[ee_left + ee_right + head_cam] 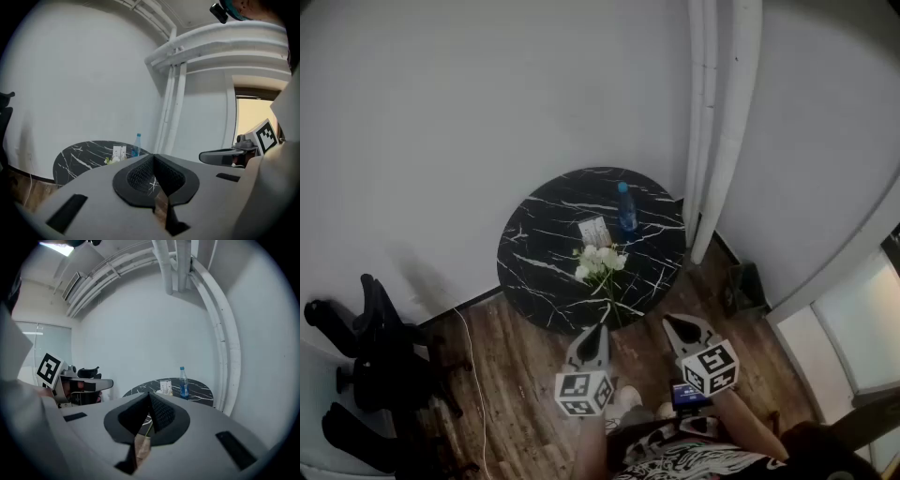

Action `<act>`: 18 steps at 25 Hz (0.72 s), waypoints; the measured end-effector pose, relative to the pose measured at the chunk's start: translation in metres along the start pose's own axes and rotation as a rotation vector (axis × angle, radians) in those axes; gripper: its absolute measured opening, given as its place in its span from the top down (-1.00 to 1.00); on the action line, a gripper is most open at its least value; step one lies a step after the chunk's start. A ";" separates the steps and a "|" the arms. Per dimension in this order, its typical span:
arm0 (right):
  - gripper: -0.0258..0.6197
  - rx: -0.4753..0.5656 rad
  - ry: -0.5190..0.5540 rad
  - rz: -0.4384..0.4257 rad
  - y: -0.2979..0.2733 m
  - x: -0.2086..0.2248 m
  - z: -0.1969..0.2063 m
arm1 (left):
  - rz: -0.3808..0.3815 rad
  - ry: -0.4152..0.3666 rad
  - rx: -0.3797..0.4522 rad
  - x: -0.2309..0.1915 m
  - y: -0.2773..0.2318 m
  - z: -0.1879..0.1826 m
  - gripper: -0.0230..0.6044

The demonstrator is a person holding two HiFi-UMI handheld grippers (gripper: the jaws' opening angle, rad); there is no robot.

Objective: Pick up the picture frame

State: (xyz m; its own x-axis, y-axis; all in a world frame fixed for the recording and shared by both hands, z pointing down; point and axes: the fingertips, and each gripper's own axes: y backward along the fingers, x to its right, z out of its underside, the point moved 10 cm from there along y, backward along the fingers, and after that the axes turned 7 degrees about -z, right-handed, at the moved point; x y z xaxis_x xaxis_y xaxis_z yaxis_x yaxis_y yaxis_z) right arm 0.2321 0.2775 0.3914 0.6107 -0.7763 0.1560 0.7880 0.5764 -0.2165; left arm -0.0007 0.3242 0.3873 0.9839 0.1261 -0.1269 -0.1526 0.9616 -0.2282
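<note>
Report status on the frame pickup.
Left gripper and right gripper shut, empty, short of table. Picture frame untouched beside bottle. Flowers lie in front of it.

Dim, soft even light, strong fisheye warp w/ dark vignetted corners, slight blur.

Small pale picture frame (594, 231) upright near centre of black marble table (534, 267), beside blue bottle (625, 208).

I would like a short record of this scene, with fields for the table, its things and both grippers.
table: round, black marble
on it: picture frame, blue bottle, white flowers
picture frame: standing beside the bottle, untouched
left gripper: shut, empty, short of the table
right gripper: shut, empty, short of the table
</note>
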 end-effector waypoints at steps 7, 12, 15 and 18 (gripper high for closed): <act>0.87 -0.007 -0.003 -0.001 0.007 0.000 0.005 | -0.035 -0.021 -0.007 0.002 0.008 0.004 0.88; 0.87 0.000 -0.022 0.007 0.014 0.002 0.008 | -0.005 0.009 0.025 0.006 0.013 0.002 0.88; 0.87 0.040 -0.039 0.001 0.015 0.002 0.007 | 0.021 0.048 0.064 0.004 0.019 0.000 0.88; 0.87 0.060 -0.043 -0.019 0.012 0.001 0.005 | 0.017 0.057 0.068 -0.002 0.020 -0.001 0.88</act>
State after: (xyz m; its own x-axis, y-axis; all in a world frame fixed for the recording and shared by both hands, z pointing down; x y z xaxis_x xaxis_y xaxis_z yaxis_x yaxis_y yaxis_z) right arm 0.2424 0.2852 0.3933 0.5972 -0.7764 0.2015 0.8021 0.5767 -0.1552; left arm -0.0060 0.3433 0.3821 0.9741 0.1302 -0.1849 -0.1605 0.9740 -0.1599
